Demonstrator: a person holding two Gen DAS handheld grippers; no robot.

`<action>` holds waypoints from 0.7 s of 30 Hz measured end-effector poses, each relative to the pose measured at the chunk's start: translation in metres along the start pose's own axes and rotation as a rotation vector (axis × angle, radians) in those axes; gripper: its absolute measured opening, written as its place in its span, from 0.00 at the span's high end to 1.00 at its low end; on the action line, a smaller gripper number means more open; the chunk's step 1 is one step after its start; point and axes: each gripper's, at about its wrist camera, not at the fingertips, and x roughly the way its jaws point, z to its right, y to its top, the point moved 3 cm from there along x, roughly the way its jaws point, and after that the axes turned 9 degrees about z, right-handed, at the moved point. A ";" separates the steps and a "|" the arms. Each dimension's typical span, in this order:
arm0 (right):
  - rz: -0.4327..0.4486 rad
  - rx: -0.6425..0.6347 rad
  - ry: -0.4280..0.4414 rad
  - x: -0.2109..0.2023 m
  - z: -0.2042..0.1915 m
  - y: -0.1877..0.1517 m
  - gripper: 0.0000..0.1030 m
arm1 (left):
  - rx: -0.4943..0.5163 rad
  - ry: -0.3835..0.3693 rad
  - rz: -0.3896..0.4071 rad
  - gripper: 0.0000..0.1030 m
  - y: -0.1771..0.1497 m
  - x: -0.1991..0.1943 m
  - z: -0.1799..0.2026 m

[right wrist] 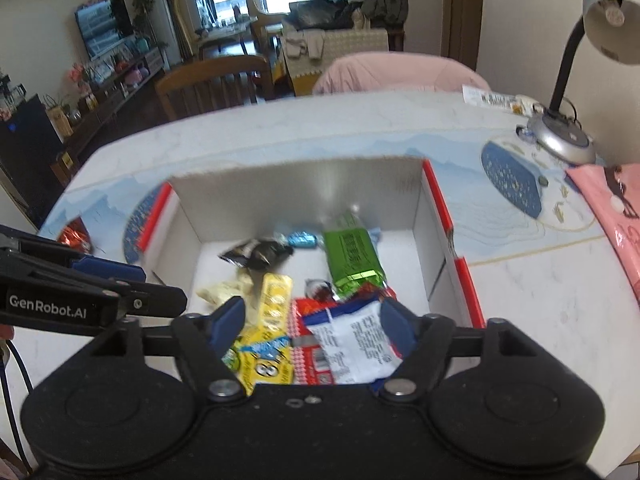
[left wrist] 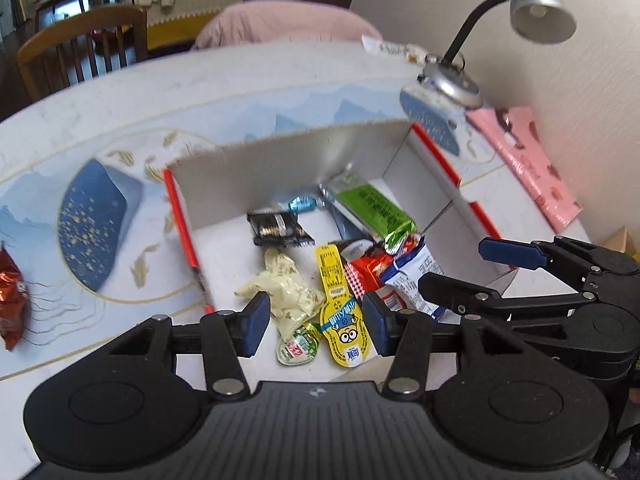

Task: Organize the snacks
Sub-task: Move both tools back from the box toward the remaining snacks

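Both of my grippers hang over the near end of the box [left wrist: 304, 148], and both are empty. My left gripper [left wrist: 316, 326] stands about half open, with nothing pressed between its pads; below it I see the yellow pouch [left wrist: 340, 312] and the cream wrapper [left wrist: 286, 294] lying on the box floor. My right gripper [right wrist: 314, 322] is spread wider, with a white packet [right wrist: 352, 340] lying loose under it, touching neither pad as far as I can tell.

Most snacks are already in the box: a green bar [left wrist: 370, 208] at 12 o'clock from my left gripper, a black packet [left wrist: 278, 230] at 11, a blue candy [left wrist: 302, 203] against the far wall.

One snack I can tell is still outside is the red bag [left wrist: 12, 300], on the table [left wrist: 240, 92] at 9 o'clock from my left gripper, well apart from the box and beyond its left wall. I judge the left hand is the nearer one for it. Its long axis seems to run toward and away from me, though it is cut off by the frame edge, so I would swing left and close across its narrow width.
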 end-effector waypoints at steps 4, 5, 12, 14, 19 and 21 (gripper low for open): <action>0.023 0.004 0.021 -0.009 -0.016 0.007 0.24 | -0.011 -0.007 0.050 0.47 0.001 -0.022 -0.010; 0.028 0.004 0.027 -0.011 -0.021 0.009 0.22 | -0.010 -0.006 0.063 0.47 0.001 -0.028 -0.013; 0.073 -0.029 0.065 -0.023 -0.064 0.018 0.13 | -0.018 0.016 0.146 0.43 -0.002 -0.065 -0.043; 0.080 -0.032 0.075 -0.023 -0.076 0.020 0.12 | -0.014 0.021 0.170 0.41 -0.004 -0.076 -0.053; 0.094 -0.036 0.114 -0.022 -0.107 0.021 0.04 | -0.029 0.039 0.212 0.36 -0.010 -0.098 -0.082; 0.095 -0.045 0.123 -0.021 -0.121 0.021 0.04 | -0.030 0.057 0.226 0.34 -0.013 -0.106 -0.094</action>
